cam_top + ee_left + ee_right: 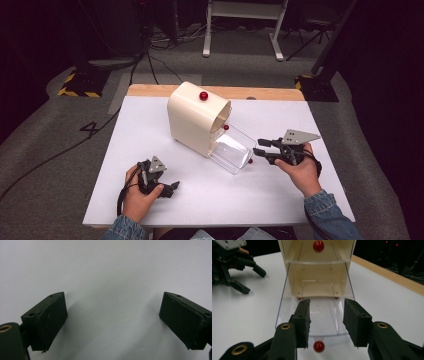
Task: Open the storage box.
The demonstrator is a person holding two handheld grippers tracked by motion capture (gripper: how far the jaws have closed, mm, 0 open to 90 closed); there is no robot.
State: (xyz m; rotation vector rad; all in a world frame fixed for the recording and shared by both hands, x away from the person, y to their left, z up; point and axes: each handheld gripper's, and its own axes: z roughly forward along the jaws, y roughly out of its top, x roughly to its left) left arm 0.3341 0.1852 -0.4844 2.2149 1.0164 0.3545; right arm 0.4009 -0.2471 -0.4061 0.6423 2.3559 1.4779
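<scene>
A cream arched housing point(192, 117) stands mid-table with a red knob point(203, 96) on its top. Out of its front sticks a clear plastic drawer point(232, 150), with a small red knob point(250, 161) on its front wall. My right gripper point(256, 146) hovers at that front wall, open. In the right gripper view the red knob point(319, 346) sits low between the jaw bases of my right gripper point(327, 302), and the pads touch nothing. My left gripper point(172, 190) rests on the table at the front left, open and empty point(113, 295).
The white tabletop point(150, 130) has a wooden strip point(270, 93) along its far edge. Beyond it lie dark floor, cables and a table frame point(242, 30). In the right gripper view my left gripper point(255, 282) lies at the upper left.
</scene>
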